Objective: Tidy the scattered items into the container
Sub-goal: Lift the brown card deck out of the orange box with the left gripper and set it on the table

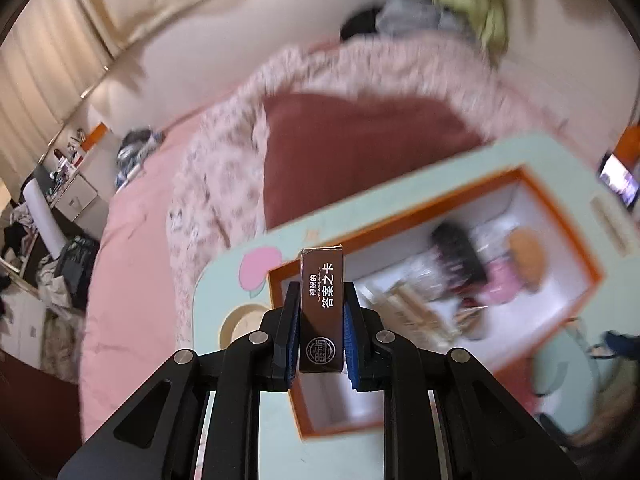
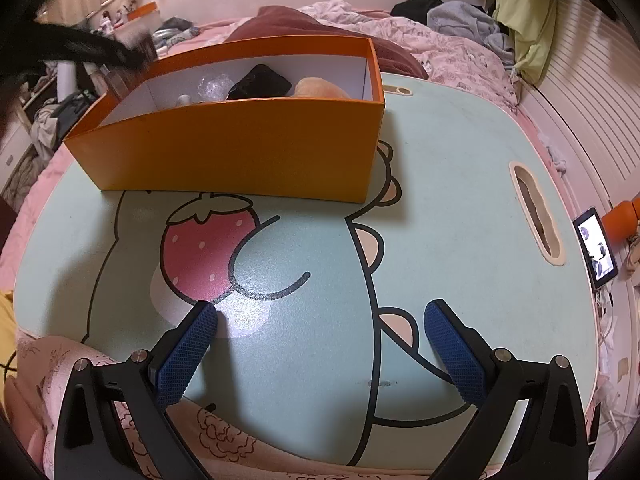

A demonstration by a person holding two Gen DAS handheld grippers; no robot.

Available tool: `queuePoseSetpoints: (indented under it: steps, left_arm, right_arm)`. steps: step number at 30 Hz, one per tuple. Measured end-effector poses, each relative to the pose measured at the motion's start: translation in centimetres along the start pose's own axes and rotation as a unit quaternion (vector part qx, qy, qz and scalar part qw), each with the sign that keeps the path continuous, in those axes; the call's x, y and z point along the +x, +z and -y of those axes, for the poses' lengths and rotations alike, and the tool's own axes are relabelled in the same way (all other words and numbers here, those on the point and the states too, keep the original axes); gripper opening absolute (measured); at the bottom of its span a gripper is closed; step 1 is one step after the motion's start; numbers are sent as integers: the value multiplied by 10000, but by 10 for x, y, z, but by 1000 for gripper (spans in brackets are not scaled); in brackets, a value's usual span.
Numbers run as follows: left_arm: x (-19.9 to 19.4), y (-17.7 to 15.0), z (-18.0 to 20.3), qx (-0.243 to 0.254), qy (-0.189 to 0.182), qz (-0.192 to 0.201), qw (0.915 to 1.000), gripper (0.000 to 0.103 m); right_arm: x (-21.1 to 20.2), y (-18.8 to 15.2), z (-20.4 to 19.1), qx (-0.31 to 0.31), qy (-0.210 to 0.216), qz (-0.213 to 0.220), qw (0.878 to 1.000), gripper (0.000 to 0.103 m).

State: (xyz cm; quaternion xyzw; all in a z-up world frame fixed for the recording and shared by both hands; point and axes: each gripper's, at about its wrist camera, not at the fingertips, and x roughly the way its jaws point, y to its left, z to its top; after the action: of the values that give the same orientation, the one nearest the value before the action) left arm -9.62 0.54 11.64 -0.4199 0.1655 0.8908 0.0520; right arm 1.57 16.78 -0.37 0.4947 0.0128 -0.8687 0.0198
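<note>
An orange box [image 2: 240, 152] with white inner walls stands on the far part of a pale green table [image 2: 460, 208] that rests on a bed with pink bedding [image 2: 452, 60]. The table top carries a cartoon print with a strawberry [image 2: 204, 248]. Inside the box lie a black item [image 2: 260, 82], a rounded tan item [image 2: 320, 88] and some crinkled clear plastic [image 2: 214, 86]; from the left wrist view, which looks down into the box [image 1: 560, 220], these are blurred, and more pale and pink things among them cannot be made out.

The left tool [image 1: 322, 332] is clamped on a small brown card box [image 1: 322, 304] with white printed characters on its side; the blue pads [image 1: 293, 344] press on its two long faces, and it is held upright in the air above the near corner of the orange box.

The right tool [image 2: 320, 344] stands with its blue pads [image 2: 184, 352] wide apart and nothing between them, low over the near, bare part of the table. A small lit screen [image 2: 596, 252] leans just beyond the table's right edge.
</note>
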Motion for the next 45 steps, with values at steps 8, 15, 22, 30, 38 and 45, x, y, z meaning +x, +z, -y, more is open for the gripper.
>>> queuePoseSetpoints:
  steps: [8, 15, 22, 30, 38, 45]
  left_arm:
    - [-70, -40, 22, -146, -105, 821, 9965, 20]
    - [-78, -67, 50, -152, -48, 919, 9956, 20]
    - [-55, -98, 56, -535, -341, 611, 9961, 20]
    - [-42, -111, 63, -609, -269, 465, 9967, 20]
    - [-22, -124, 61, -792, -425, 268, 9956, 20]
    - [-14, -131, 65, -853, -495, 206, 9949, 21]
  right_arm:
    - [-1, -1, 0, 0, 1, 0, 10000, 103]
    - [-1, -2, 0, 0, 2, 2, 10000, 103]
    - [-2, -3, -1, 6, 0, 4, 10000, 103]
    - [-2, -4, -1, 11, -6, 9, 10000, 103]
    - [-2, -3, -1, 12, -8, 10, 10000, 103]
    - [-1, -3, -2, 14, -8, 15, 10000, 103]
